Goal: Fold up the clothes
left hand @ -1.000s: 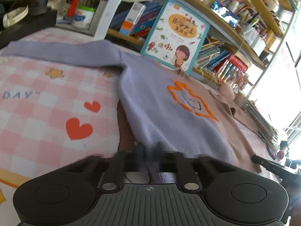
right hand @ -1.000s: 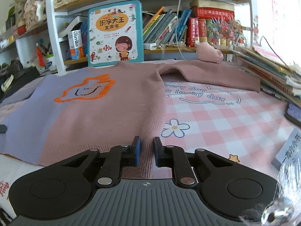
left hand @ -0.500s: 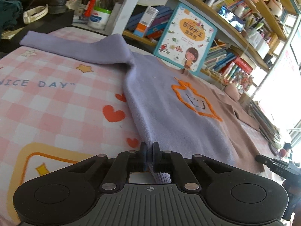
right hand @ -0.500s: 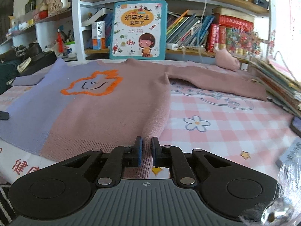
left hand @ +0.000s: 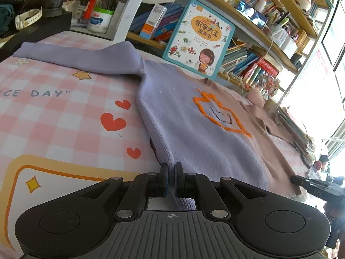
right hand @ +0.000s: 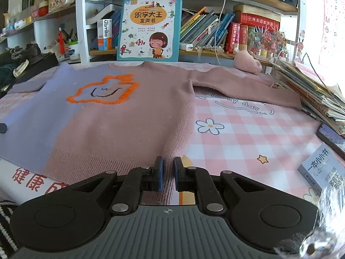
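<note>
1 sweater (right hand: 120, 116), 2 sleeves: purple one (left hand: 75, 57) far left of the left fingers, pink one (right hand: 248, 86) ahead-right of the right fingers. 1 orange patch (left hand: 220, 114) ahead of the left fingers. 3 red hearts (left hand: 113, 122) just left-ahead. 1 flower print (right hand: 210, 126), 1 star (right hand: 262, 158) right of the right fingers. 1 kids' book (right hand: 149, 29) upright, far ahead. 2 grippers: left (left hand: 170, 180), right (right hand: 167, 173).
</note>
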Tool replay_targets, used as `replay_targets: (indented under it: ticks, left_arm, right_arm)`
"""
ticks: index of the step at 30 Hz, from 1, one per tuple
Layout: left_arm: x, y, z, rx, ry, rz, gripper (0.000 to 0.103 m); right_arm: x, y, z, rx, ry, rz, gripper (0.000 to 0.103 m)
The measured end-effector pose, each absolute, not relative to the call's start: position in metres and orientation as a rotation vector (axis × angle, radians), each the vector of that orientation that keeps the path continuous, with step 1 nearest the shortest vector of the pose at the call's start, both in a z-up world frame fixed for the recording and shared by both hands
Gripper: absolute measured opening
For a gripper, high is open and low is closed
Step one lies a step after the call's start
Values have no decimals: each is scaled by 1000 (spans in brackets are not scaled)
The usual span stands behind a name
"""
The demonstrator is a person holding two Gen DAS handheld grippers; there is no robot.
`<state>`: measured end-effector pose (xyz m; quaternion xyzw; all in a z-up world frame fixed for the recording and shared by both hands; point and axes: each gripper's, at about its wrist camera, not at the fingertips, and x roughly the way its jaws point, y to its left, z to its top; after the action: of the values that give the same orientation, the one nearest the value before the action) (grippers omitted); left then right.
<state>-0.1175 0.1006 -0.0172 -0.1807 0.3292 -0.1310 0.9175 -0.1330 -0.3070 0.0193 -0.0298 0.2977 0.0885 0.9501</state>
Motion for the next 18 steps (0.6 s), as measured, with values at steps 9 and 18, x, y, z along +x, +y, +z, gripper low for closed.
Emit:
replay_targets:
  ticks: [9,18]
  left_arm:
    - [-120,98,-16,-351,681,-273,6]
    - [-131,94,3,-210,555,-180,49]
  right_arm:
    - [-133,-310,19,-40,603,169,12]
    - [-138,-305,32,-54,535,143,42]
